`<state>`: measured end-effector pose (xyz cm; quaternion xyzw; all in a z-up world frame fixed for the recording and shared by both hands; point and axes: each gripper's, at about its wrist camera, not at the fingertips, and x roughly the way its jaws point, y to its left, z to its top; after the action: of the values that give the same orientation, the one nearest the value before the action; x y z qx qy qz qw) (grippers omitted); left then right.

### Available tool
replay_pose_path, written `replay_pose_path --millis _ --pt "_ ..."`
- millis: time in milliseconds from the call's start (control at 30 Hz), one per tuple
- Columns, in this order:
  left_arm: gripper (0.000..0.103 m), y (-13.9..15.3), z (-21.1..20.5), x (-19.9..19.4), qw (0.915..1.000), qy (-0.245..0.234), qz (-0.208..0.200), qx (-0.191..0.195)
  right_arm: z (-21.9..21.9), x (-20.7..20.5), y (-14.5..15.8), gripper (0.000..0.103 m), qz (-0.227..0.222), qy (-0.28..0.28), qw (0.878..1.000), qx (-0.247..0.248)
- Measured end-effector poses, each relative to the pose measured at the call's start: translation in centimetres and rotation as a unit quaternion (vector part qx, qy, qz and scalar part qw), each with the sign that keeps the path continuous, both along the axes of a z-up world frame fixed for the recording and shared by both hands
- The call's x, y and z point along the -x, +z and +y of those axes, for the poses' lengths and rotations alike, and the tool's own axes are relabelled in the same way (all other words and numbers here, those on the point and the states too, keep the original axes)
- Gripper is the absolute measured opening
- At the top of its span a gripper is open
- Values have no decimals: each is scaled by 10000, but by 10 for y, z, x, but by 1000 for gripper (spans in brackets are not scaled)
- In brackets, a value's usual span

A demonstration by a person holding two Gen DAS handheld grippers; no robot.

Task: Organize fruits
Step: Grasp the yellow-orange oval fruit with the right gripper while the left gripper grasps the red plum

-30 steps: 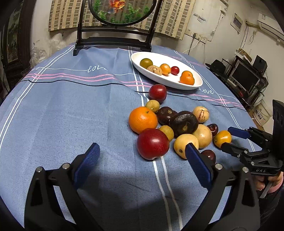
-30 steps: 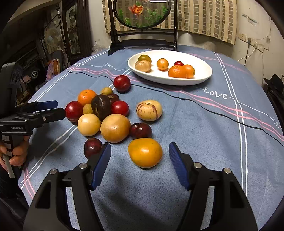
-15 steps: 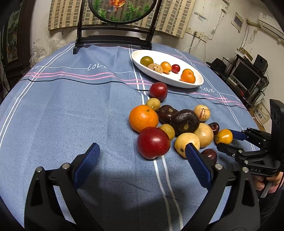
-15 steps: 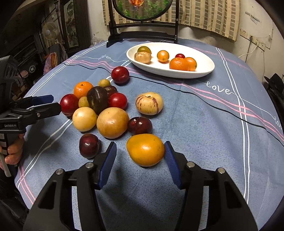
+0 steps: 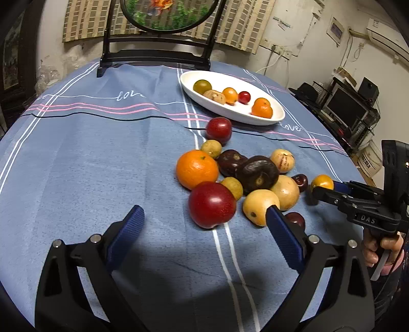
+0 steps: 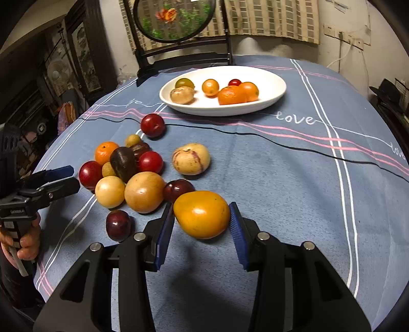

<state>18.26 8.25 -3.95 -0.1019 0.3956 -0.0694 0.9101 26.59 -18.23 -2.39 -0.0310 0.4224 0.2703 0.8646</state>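
Right gripper jaws just closing, pads now touching both sides of orange fruit on cloth beside pile; left gripper wide apart, empty; dish beyond

A lived-in room of a home, seen from a cloth-covered dining table

We see a round table under a blue tablecloth woven with the word "love", a white oval dish of fruit on it, and a decorative round screen with a flower on a dark stand at the far edge. Behind hang checked curtains on a worn plaster wall with sockets and loose cables; a monitor and speaker sit on a cluttered shelf, and dark wooden furniture stands opposite.
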Motion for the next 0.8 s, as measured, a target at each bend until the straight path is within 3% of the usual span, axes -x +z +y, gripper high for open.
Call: replay_pose_path --millis 100,233,300,800 --pt "87 -1 -2 -1 9999 -107 19 41 -3 -1 -1 44 17 -67 10000 -23" --pt "58 -8 0 -8 9993 -171 254 203 -3 -1 -1 44 20 -88 10000 -2" --pt "52 -11 1 -10 9990 -169 339 253 -3 -1 -1 44 1 -87 10000 10" --pt "51 -10 -11 -14 9993 -176 321 55 2 3 0 44 -73 -4 9999 85"
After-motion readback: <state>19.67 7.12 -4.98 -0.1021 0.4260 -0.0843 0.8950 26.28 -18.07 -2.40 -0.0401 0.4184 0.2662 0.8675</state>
